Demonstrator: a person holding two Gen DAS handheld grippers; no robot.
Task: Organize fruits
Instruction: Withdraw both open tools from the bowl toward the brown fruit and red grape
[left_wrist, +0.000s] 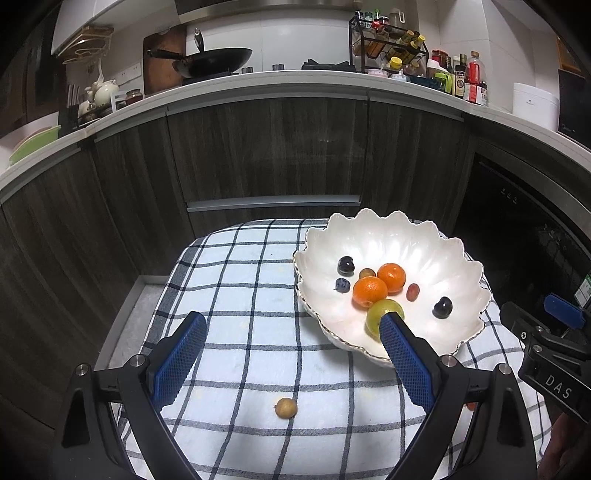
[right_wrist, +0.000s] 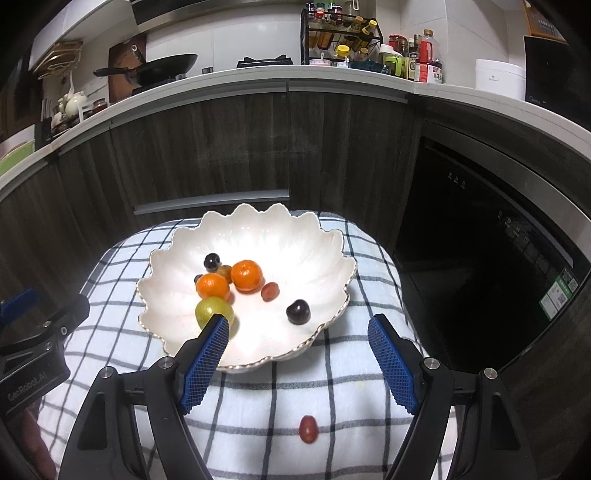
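A white scalloped bowl (left_wrist: 436, 236) (right_wrist: 295, 236) stands on a checked cloth (left_wrist: 240, 332) (right_wrist: 332, 398). It holds two oranges (left_wrist: 369, 291) (right_wrist: 248, 275), a green fruit (left_wrist: 382, 312) (right_wrist: 208, 310), dark plums (left_wrist: 442, 307) (right_wrist: 297, 312), a red grape (left_wrist: 412, 291) (right_wrist: 269, 291) and other small fruits. A tan longan (left_wrist: 286, 407) lies on the cloth between my left gripper's (left_wrist: 293, 325) open fingers. A red grape (right_wrist: 308, 429) lies on the cloth between my right gripper's (right_wrist: 299, 326) open fingers. Both grippers are empty.
Dark wood cabinets (left_wrist: 258, 155) and a white counter (left_wrist: 280, 79) with a wok (left_wrist: 214, 61) and bottles (left_wrist: 472, 77) stand behind. A black appliance (right_wrist: 480, 229) is at the right. The other gripper's body shows at the right edge of the left wrist view (left_wrist: 550, 362).
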